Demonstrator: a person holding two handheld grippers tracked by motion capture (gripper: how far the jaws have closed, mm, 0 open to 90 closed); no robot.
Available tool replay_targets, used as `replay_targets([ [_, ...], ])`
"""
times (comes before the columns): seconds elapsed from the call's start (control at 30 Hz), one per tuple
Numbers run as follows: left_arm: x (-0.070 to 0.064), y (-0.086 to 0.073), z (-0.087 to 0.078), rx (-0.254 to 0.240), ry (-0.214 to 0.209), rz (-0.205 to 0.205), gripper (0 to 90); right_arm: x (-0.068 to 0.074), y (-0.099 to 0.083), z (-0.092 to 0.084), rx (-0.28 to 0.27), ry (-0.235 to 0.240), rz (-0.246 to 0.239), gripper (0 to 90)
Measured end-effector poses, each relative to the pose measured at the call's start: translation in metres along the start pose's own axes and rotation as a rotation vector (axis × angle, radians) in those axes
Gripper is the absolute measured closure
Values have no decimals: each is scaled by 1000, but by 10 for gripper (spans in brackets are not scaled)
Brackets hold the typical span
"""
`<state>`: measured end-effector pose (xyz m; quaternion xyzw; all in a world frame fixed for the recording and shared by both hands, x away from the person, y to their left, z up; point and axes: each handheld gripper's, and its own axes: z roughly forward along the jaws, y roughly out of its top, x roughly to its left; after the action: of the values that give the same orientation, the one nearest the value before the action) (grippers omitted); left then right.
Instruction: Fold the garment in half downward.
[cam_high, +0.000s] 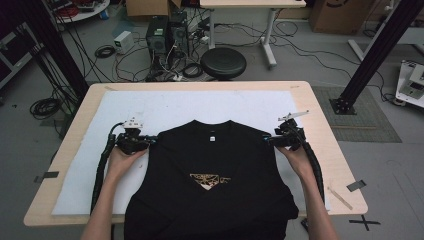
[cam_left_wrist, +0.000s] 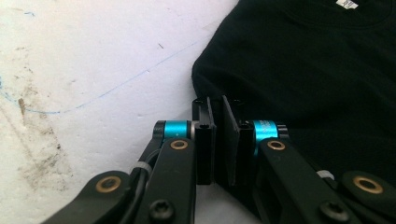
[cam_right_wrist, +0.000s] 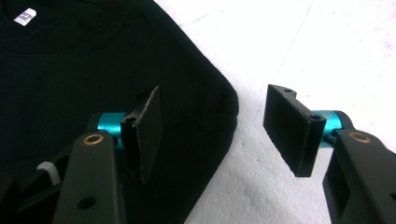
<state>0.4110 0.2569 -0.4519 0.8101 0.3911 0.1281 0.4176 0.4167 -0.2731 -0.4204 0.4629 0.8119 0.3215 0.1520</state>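
Nearest you, the black cotton T-shirt with the gold chest print (cam_high: 210, 170) lies flat on the white-padded wooden bench (cam_high: 320, 150), hem over the near edge. Your left gripper (cam_high: 150, 141) pinches its shoulder, fingers (cam_left_wrist: 205, 135) nearly together. Your right gripper (cam_high: 270, 140) straddles the other shoulder, fingers (cam_right_wrist: 289, 126) apart.

Shirt (cam_high: 215, 175): black, with a gold print at chest centre and a white neck label. Sheet (cam_high: 165, 107) under shirt: white. Table (cam_high: 325, 150): light wood.
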Motion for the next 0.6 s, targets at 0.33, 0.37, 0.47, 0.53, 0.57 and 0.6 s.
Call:
replay_targets([
  [0.33, 0, 0, 0, 3, 6, 9, 835, -1, -3, 19, 55, -32, -18, 392],
  [0.37, -1, 0, 0, 0, 5, 6, 834, -2, -4, 21, 50, -26, -8, 398],
  [0.47, -1, 0, 0, 0, 7, 7, 834, -3, -5, 22, 38, -34, 2, 434],
  [0.53, -1, 0, 0, 1, 7, 10, 834, -3, -5, 22, 36, -42, -8, 435],
  [0.57, -1, 0, 0, -2, 8, 7, 834, -2, -5, 23, 34, -48, -9, 435],
  [0.6, -1, 0, 0, -2, 9, 9, 834, -2, -5, 23, 32, -50, -9, 433],
])
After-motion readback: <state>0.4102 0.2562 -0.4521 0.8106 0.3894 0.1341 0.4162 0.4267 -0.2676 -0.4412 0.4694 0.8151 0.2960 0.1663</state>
